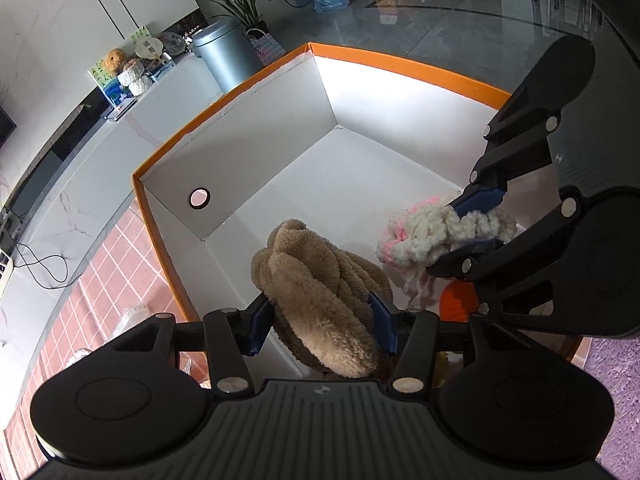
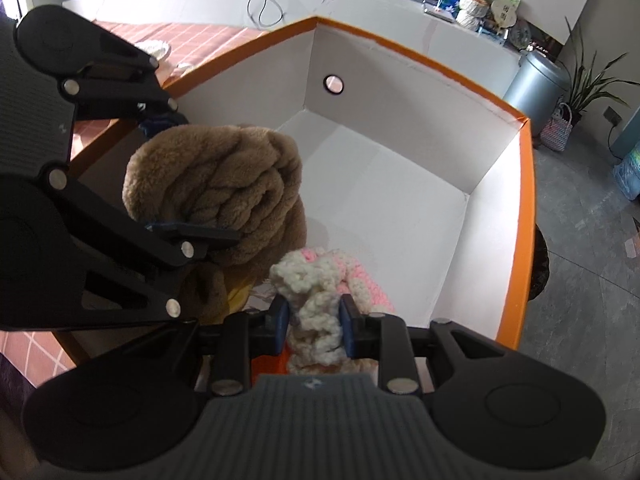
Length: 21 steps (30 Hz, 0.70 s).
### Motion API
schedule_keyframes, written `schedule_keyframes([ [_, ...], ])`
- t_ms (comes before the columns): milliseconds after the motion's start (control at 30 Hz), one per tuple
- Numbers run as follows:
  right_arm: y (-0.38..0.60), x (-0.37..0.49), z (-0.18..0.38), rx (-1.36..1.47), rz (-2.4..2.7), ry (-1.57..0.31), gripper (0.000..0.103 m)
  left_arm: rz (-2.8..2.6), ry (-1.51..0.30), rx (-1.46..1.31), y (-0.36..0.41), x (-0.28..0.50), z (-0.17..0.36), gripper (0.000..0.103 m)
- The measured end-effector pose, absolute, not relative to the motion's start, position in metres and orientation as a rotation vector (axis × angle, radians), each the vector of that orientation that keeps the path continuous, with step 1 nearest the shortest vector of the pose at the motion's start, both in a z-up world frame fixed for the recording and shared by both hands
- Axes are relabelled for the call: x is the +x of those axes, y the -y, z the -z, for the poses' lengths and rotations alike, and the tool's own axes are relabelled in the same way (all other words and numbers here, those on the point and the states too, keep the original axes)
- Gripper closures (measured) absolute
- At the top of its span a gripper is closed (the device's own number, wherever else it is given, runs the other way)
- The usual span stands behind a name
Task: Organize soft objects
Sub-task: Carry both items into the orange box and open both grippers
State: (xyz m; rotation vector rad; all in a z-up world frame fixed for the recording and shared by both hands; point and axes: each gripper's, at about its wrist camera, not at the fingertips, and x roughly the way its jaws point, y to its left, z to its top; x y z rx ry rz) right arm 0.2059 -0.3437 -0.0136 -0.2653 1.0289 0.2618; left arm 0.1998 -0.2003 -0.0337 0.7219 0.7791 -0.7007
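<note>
Left gripper (image 1: pixel 320 316) clamped on brown plush bundle (image 1: pixel 320 304) over white box (image 1: pixel 280 80) with orange rim, right gripper (image 2: pixel 314 330) pinching cream-and-pink knitted piece (image 2: pixel 316 300) just beside it inside box

Both wrist cameras look steeply down, close above the shared box (image 1: pixel 400 62).

Fuzzy brown plush bundle (image 1: pixel 320 296), chunky cream-pink yarn knit (image 1: pixel 436 236), matt white, seemingly cardboard box (image 1: pixel 256 148).
</note>
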Motion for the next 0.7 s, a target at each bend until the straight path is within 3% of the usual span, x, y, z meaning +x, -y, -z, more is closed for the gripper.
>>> schedule_keyframes([
  [133, 0.343, 0.207, 0.015, -0.275, -0.274, -1.065, 0.071, 0.72, -0.776, 0.675, 0.195, 0.202, 0.027, 0.034],
  [233, 0.343, 0.209, 0.015, -0.274, -0.278, -1.092, 0.066, 0.707, -0.75, 0.641, 0.19, 0.202, 0.019, 0.015],
  [533, 0.345, 0.218, 0.019, -0.232, -0.284, -1.178, 0.062, 0.705, -0.74, 0.539, 0.174, 0.203, -0.003, 0.014],
  [700, 0.341, 0.214, 0.009, -0.247, -0.269, -1.16, 0.047, 0.702, -0.731, 0.539, 0.172, 0.197, -0.008, 0.014],
])
